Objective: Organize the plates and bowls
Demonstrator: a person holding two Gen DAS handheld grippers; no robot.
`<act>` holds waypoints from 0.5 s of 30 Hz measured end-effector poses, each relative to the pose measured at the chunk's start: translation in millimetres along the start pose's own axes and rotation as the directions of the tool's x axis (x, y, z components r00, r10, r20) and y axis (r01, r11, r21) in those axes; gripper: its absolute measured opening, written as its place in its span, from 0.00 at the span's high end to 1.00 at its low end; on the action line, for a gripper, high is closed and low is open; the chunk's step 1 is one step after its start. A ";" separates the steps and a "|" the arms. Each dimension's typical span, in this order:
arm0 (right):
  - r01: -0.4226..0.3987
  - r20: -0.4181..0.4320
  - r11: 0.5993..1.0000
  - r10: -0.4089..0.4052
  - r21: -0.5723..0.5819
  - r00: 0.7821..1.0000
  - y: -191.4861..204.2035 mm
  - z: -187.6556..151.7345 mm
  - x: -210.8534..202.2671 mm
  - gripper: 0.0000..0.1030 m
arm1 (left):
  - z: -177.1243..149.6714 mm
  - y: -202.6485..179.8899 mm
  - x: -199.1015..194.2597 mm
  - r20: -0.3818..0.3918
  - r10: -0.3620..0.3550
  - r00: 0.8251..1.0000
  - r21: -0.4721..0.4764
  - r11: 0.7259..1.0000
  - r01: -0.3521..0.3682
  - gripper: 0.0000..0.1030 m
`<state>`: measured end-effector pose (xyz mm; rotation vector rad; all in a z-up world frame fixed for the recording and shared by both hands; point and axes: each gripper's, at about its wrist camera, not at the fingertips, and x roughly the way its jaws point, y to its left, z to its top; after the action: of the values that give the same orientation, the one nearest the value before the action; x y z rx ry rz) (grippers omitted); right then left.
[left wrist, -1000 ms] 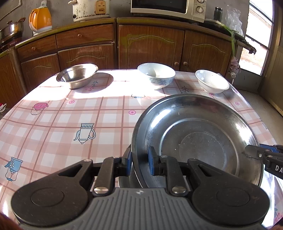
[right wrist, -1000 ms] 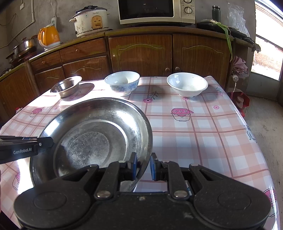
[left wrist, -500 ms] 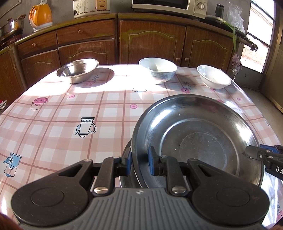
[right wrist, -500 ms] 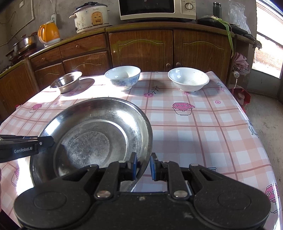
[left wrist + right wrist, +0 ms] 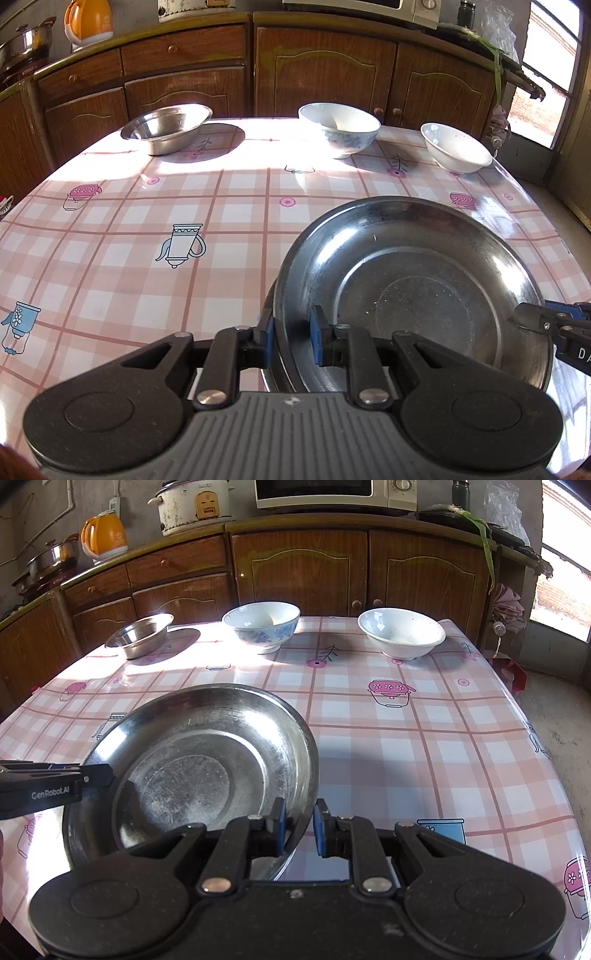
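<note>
A large steel plate (image 5: 413, 291) (image 5: 207, 760) is held over the near part of the checked table (image 5: 147, 258). My left gripper (image 5: 292, 339) is shut on the plate's left rim, and my right gripper (image 5: 298, 825) is shut on its right rim. Each gripper also shows at the plate's far side in the other wrist view. Along the table's far edge stand a small steel bowl (image 5: 166, 127) (image 5: 140, 637), a blue-patterned white bowl (image 5: 340, 127) (image 5: 263, 626) and a plain white bowl (image 5: 456, 147) (image 5: 402, 632).
Brown wooden cabinets (image 5: 299, 572) run behind the table, with an orange kettle (image 5: 104, 535), a rice cooker (image 5: 194, 504) and a microwave (image 5: 336, 494) on the counter. A steel pot (image 5: 53, 555) sits far left. The table's right edge drops to bare floor (image 5: 561, 716).
Both views have tilted slightly, so the table and the far bowls sit a little lower in the frames. The plate stays gripped at both rims in the same place.
</note>
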<state>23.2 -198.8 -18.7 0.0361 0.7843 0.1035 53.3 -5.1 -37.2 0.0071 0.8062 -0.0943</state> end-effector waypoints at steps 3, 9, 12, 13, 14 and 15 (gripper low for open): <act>0.002 -0.002 1.000 -0.002 -0.004 1.000 1.8 -0.1 1.8 0.80 | -0.8 1.0 1.5 -0.001 0.002 1.000 -0.002 1.000 -0.002 0.80; 0.000 -0.011 1.000 0.000 -0.008 1.000 3.8 -2.6 5.5 0.80 | -3.3 2.6 5.2 -0.013 0.006 1.000 -0.008 1.000 -0.006 0.80; 0.000 -0.015 1.000 0.000 -0.011 1.000 4.5 -2.8 7.5 0.80 | -3.3 3.5 6.7 -0.015 0.007 1.000 -0.009 1.000 -0.007 0.80; 0.000 -0.015 1.000 0.000 -0.010 1.000 4.6 -2.9 8.0 0.80 | -3.4 3.5 6.9 -0.014 0.009 1.000 -0.009 1.000 -0.009 0.80; -0.001 -0.016 1.000 0.001 -0.009 1.000 4.7 -2.8 8.5 0.80 | -3.3 3.8 6.9 -0.014 0.010 1.000 -0.009 1.000 -0.010 0.80; -0.001 -0.017 1.000 0.001 -0.009 1.000 4.9 -2.9 8.9 0.80 | -3.2 3.9 7.0 -0.013 0.011 1.000 -0.009 1.000 -0.011 0.80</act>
<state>27.0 -193.0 -26.7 0.0271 0.8010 0.1088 56.2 -1.7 -44.6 0.0041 0.8192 -0.0804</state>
